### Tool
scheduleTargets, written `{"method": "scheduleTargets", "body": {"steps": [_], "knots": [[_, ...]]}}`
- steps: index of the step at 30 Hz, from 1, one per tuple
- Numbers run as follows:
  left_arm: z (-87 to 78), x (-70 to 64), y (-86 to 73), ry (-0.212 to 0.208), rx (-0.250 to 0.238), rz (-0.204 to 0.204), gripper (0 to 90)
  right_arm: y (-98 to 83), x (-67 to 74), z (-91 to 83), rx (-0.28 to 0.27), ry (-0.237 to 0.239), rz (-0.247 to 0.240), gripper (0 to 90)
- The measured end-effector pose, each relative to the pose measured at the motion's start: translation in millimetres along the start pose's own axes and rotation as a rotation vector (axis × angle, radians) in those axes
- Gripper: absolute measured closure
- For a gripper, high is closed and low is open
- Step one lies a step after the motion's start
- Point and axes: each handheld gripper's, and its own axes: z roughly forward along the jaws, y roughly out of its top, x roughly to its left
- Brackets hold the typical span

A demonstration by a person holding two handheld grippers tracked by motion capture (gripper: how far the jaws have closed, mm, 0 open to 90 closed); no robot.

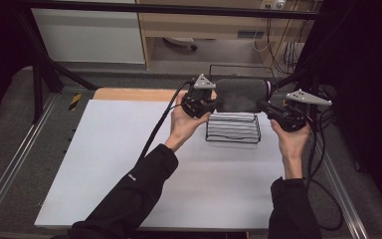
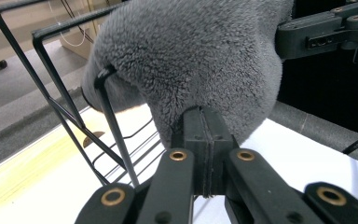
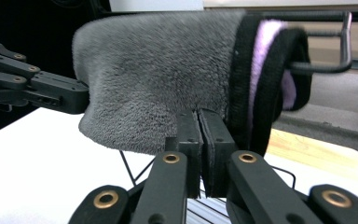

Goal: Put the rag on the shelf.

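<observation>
A grey fleecy sock [image 1: 241,94] hangs over the top bars of a black wire rack [image 1: 233,129] at the far middle of the white table. My left gripper [image 1: 214,103] is at its left end and my right gripper [image 1: 266,107] at its right end. In the left gripper view the jaws [image 2: 204,116] are closed together with the sock's [image 2: 191,56] lower edge pinched at their tips. In the right gripper view the jaws [image 3: 200,116] are likewise closed on the sock's [image 3: 158,70] bottom edge, just beside its black cuff with purple lining [image 3: 261,70]. A rack bar [image 3: 326,65] runs into the cuff.
The white table sheet [image 1: 129,164] stretches wide in front of and left of the rack. A wooden strip [image 1: 129,93] borders its far edge. Metal rails run along both sides, and cables [image 1: 323,189] trail off the right edge.
</observation>
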Motion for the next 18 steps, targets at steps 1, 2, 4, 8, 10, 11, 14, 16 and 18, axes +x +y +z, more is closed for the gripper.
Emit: {"method": "scheduleTargets", "body": {"steps": [1, 2, 4, 8, 10, 11, 14, 16, 18], "knots": [[1.0, 0.5, -0.6, 0.001, -0.002, -0.002, 89.5, -1.0, -0.8, 1.1, 0.001, -0.002, 0.003, 87.1], [1.7, 1.0, -1.1, 0.001, -0.002, -0.008, 89.5, -1.7, -1.3, 1.8, 0.0, -0.004, 0.003, 86.9], [1.9, 1.4, -1.6, -0.001, -0.004, -0.01, 89.3, -2.2, -1.6, 2.4, 0.0, -0.006, 0.004, 85.5], [-1.3, 0.7, -1.1, -0.007, -0.006, -0.006, 87.5, -0.9, 0.8, 0.7, -0.006, -0.003, -0.012, 82.3], [-5.1, 0.1, -0.8, -0.013, -0.009, -0.003, 85.3, 0.2, 3.0, -2.0, -0.013, 0.002, -0.021, 78.7], [-7.3, -0.3, -0.6, -0.014, -0.01, -0.003, 83.9, 0.9, 4.4, -3.7, -0.018, 0.007, -0.024, 77.2], [-15.4, -0.7, -0.7, -0.014, -0.009, 0.002, 77.5, 3.5, 8.8, -9.2, -0.026, 0.019, -0.036, 70.8], [-21.5, 0.2, -1.0, -0.011, -0.01, -0.002, 72.9, 6.0, 11.8, -12.8, -0.028, 0.028, -0.037, 64.9], [-28.2, 2.1, -1.6, -0.002, -0.01, -0.006, 67.2, 8.9, 14.9, -16.0, -0.029, 0.028, -0.045, 59.4]]}}
